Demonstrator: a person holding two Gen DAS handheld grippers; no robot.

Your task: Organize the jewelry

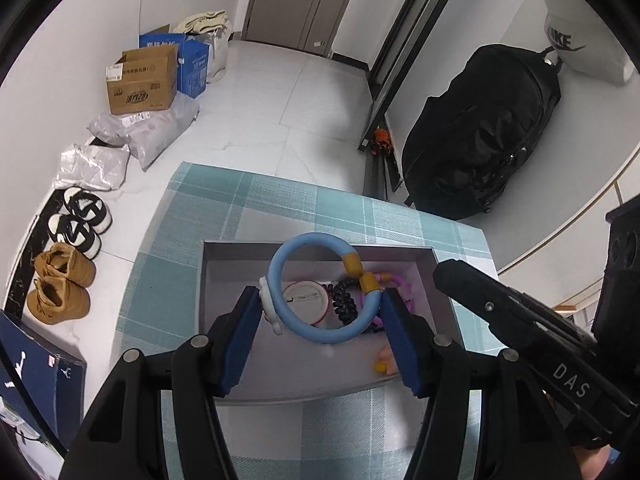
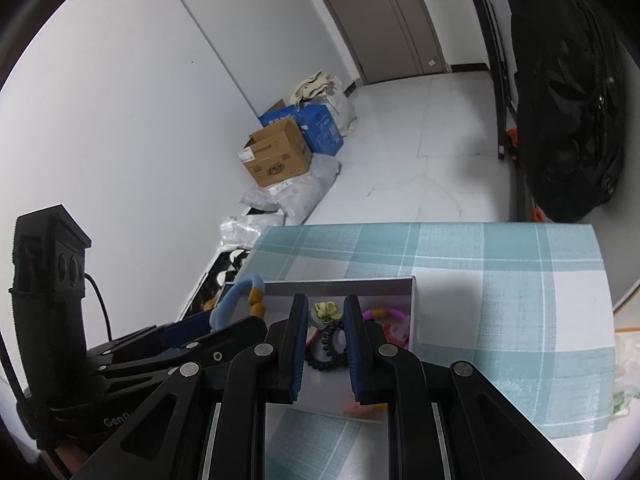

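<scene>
Left gripper [image 1: 316, 316] pinches a blue ring [image 1: 320, 286] over the box [image 1: 224, 280] of trinkets; right gripper [image 2: 325, 354] is spread above a black coil [image 2: 326, 354].

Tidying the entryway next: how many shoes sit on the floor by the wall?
4: two tan boots nearest, two black-and-white sneakers just beyond them, all left of the table. More may be hidden.

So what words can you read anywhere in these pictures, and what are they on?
"NIKE": white bag top right.
"DAS": right claw's black arm, seen from the left wrist view.
"Gen", then cut off: left claw's arm, right wrist view.
Jumping-man logo: dark blue box.
Brown cardboard box and blue box: print too blurred to read.
</scene>
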